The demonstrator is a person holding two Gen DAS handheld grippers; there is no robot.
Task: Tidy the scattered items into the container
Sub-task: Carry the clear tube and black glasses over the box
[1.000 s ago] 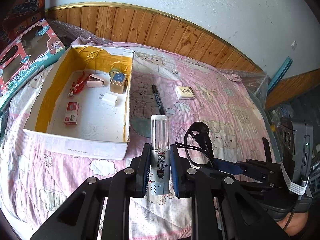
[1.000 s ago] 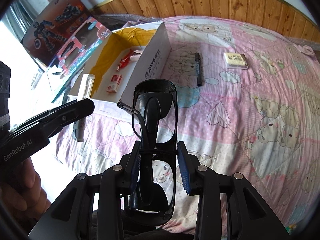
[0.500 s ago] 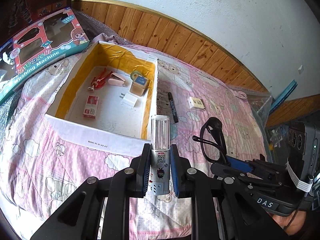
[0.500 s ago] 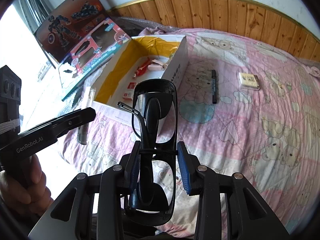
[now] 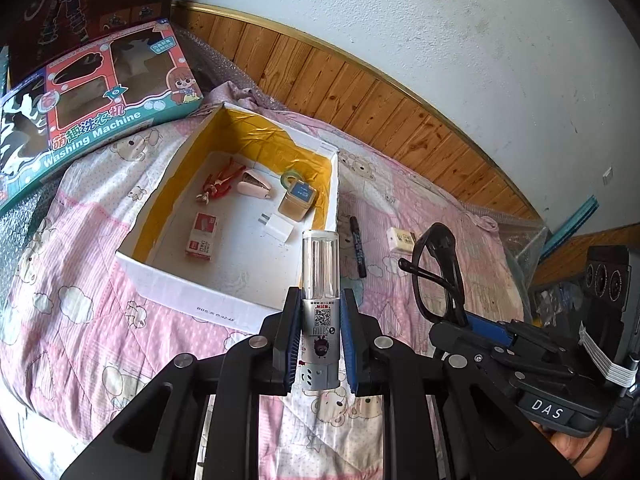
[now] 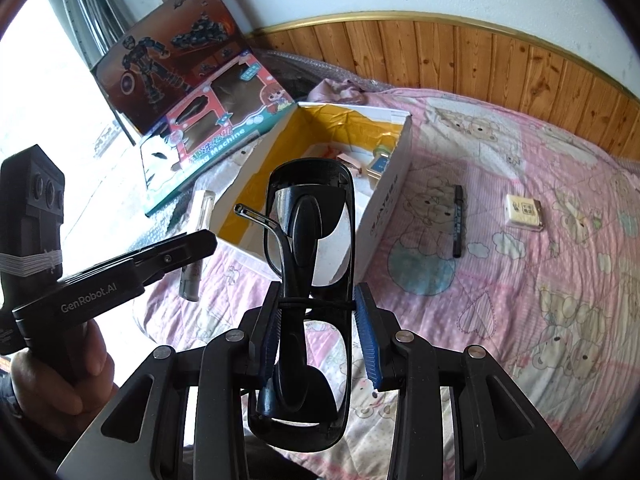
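The left tool (image 5: 319, 332) was closed on a small clear-topped silver cylinder (image 5: 320, 280), which was held upright at the lower centre of the left wrist frame, in front of the near wall of the box. The right tool (image 6: 316, 316) was clamped on a pair of black glasses (image 6: 310, 240), folded and held on end at the centre of the right wrist frame. The white box (image 5: 188, 284) with yellow inner walls was seen on the pink bed quilt (image 5: 80, 320) at mid frame, and a red figure (image 5: 220, 180), a pink stapler (image 5: 256, 186), a small tin (image 5: 298, 200), a white charger (image 5: 278, 228) and a red-and-white packet (image 5: 203, 236) lay inside it. To its right, on the quilt, a black marker (image 5: 358, 246) and a small cream box (image 5: 401, 239) were left well apart from the tools. A toy carton (image 5: 92, 108) was seen at upper left.
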